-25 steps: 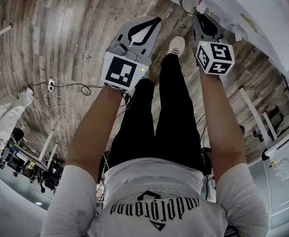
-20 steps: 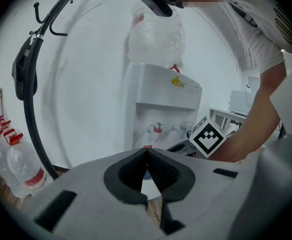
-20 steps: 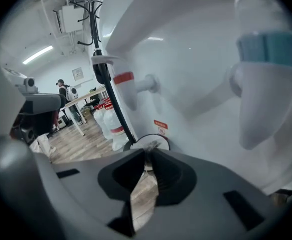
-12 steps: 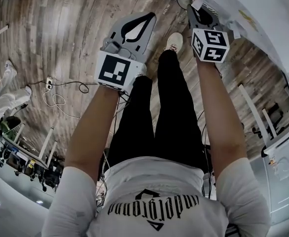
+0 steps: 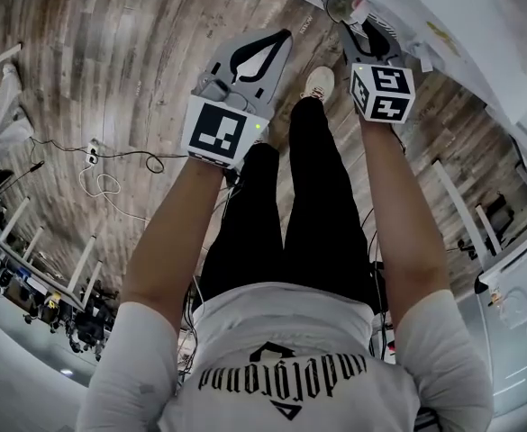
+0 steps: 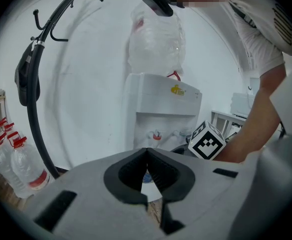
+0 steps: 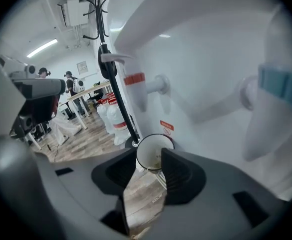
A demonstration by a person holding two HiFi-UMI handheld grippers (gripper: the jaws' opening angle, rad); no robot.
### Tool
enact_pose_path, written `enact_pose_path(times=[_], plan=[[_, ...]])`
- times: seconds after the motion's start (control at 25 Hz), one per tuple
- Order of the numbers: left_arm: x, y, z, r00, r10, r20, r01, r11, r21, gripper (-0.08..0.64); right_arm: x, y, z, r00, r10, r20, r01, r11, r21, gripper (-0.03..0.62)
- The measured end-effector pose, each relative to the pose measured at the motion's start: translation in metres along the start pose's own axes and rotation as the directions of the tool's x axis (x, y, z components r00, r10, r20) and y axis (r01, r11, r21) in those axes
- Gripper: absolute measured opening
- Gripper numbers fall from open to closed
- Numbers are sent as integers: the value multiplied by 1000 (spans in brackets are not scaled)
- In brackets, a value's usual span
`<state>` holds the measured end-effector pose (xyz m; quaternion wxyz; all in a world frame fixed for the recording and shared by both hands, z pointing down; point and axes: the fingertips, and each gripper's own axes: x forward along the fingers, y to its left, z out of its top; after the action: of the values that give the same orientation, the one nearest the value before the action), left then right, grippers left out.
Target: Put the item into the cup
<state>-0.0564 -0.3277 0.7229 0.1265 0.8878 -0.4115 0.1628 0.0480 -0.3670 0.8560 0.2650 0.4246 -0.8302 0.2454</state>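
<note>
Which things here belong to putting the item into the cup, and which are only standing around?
Job: cup; right gripper pointing at it, jaws just opened, nothing between them. The item itself I cannot make out.
Lying about: water dispenser; coat stand; water bottles; floor cables; left gripper, shut, empty.

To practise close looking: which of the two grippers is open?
The right gripper: its jaws, just opened, stand apart, pressing on nothing, with the cup showing through the gap. The left gripper's jaws meet at the tips.

Floor [image 5: 110, 61] matt wood planks; cup [image 7: 150, 151] smooth; dispenser [image 7: 210, 59] glossy plastic.
</note>
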Motion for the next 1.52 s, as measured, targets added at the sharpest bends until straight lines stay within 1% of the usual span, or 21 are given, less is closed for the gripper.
enact_pose_path(times=[0.16,0.28,0.56,0.84,1.0,1.04,1.24,1.36,1.52], plan=[[-18,-4,16,1000,1,10,-1,1000,14,8,-21,11,13,1000,-5,14,5,1000,-9,166],[-39,-11,35,1000,-3,23,2,1000,31,8,-46,25,25,1000,-6,28,7,1000,-20,166],[-102,-28,87,998,-18,62,13,997,70,8,-120,72,60,998,-6,70,10,999,-48,164],[-176,-55,147,991,-50,120,36,992,120,8,-214,132,116,984,13,176,4,995,-97,145],[-218,-76,175,985,-85,152,56,981,184,8,-267,170,149,964,40,262,-2,989,-147,118],[-228,-82,180,984,-91,156,61,980,190,8,-280,179,155,960,47,277,-4,988,-156,110],[-286,-119,192,978,-101,182,76,987,141,8,-346,227,162,953,101,287,-41,977,-209,61],[-316,-133,203,973,-107,203,79,987,142,8,-377,255,173,943,131,305,-53,966,-251,39],[-348,-143,222,966,-117,232,82,984,156,8,-409,282,188,927,145,346,-42,956,-290,7]])
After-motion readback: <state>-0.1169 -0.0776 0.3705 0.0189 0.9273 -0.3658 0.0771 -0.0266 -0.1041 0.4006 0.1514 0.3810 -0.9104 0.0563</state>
